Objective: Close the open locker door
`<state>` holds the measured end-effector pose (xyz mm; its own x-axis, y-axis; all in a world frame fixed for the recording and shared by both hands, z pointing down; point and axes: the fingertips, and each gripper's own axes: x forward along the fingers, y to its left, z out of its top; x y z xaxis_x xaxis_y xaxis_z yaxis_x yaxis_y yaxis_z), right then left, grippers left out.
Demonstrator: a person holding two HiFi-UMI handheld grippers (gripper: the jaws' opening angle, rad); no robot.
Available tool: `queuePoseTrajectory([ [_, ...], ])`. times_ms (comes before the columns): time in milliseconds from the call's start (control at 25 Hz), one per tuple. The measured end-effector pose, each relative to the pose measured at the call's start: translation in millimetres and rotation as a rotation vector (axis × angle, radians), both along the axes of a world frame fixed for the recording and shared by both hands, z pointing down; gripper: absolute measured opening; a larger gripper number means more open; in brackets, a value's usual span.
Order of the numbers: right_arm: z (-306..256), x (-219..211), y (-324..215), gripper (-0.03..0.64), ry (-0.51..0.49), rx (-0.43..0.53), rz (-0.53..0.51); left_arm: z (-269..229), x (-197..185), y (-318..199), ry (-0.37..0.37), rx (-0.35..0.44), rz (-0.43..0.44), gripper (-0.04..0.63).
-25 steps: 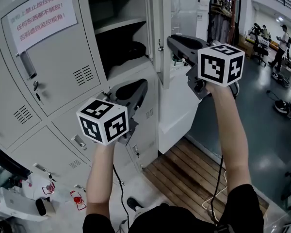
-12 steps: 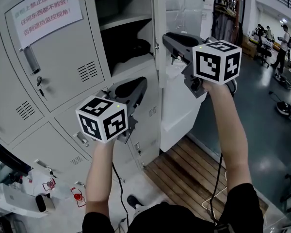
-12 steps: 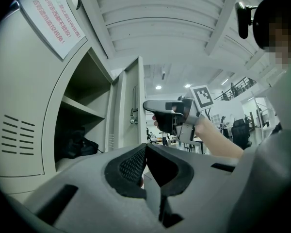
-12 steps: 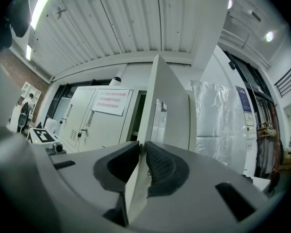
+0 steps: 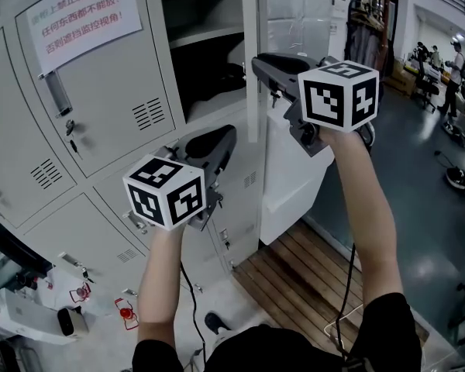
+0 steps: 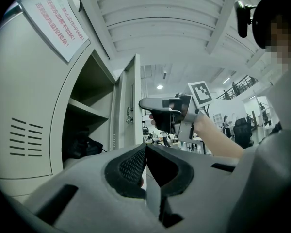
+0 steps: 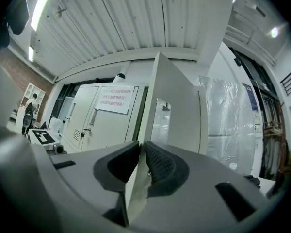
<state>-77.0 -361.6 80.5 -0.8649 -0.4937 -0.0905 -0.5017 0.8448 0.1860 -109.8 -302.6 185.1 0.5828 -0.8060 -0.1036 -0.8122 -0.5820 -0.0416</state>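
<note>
At the open locker door point(image 5: 251, 22), edge-on from the head view: a thin slab of smooth, grey-painted sheet metal, standing out from the locker bank. The right gripper point(image 7: 139, 148) has it. In the right gripper view the door's thin edge runs straight up between the two jaws. The dark pads point(image 7: 160, 165), one with a fine ribbed grid, press in on either face of the sheet with no gap to speak of. Pinched tight on the door, then.

Left of the door the compartment gapes dark. A flat pale shelf point(image 5: 209, 33) crosses it, and a black, lumpy bundle point(image 5: 217, 76) sits under that shelf. Further left of the door, a closed door carries a white paper notice point(image 5: 81, 10) with red print, and below that a set of punched vent slots point(image 5: 149, 113).

The left gripper point(image 6: 145, 149) sits lower, just left of the door's bottom end, in front of the closed lockers. Its moulded grey jaws come to a point, tips pressed together, nothing between them, only the dark hollow behind the tips. Its marker cube point(image 5: 167, 192), black squares on white, faces the head camera.

Below the door, a slatted wooden platform point(image 5: 294, 273) lies on the floor
</note>
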Motion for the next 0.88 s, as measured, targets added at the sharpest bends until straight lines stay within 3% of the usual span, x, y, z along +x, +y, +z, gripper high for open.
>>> queuePoseTrajectory([
  [880, 0, -56, -3, 0.052, 0.063, -0.001, 0.013, 7, -30, 3, 0.000, -0.014, -0.053, 0.018],
])
